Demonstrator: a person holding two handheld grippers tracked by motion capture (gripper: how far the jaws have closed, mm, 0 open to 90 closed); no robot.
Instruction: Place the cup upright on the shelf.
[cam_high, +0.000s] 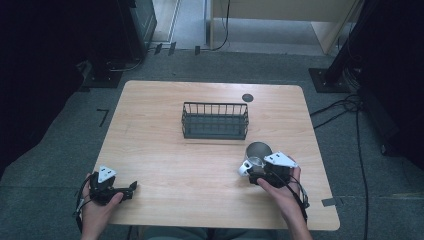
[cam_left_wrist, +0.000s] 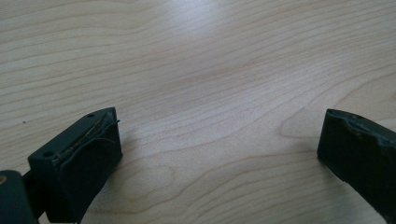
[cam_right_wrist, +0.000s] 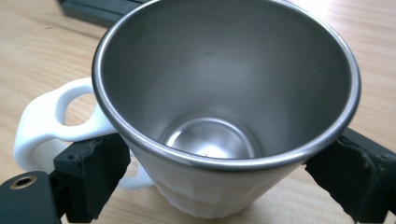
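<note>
Seen from above: a pale wooden counter (cam_high: 165, 165) with a person's forearms entering from the near edge

At far left, the left gripper (cam_high: 131, 188) resting low on the counter near its front left corner, held in the left hand (cam_high: 97, 207); jaws spread wide with nothing between them, bare wood grain (cam_left_wrist: 210, 93) alone in the gap in the left gripper view

Toward the middle and farther back, a dark wire basket (cam_high: 215, 120), seemingly empty, standing square to the counter's edges; just behind it, near the far edge, a small dark round disc (cam_high: 247, 97)

To the right, nearer the front, a white mug (cam_high: 257, 154) with a steel lining and a white handle (cam_right_wrist: 44, 123), standing well short of the basket. Right gripper (cam_high: 252, 172) brought up against the mug from the person's side, held in the right hand (cam_high: 280, 192); jaws parted to either side of the mug's lower body, close beside or just touching its wall, too close to say whether pressed firm or not. Mug's mouth tipped toward the camera in the right gripper view, handle off to the left, outside the left jaw

Judged as the grasping step: mug bracketed but apparently not yet lifted, base seemingly on the wood. Next move likely to call for closing firmly on the tapered wall, which could slip upward out of a loose grip, then lifting and carrying forward and left over the basket's rim
</note>
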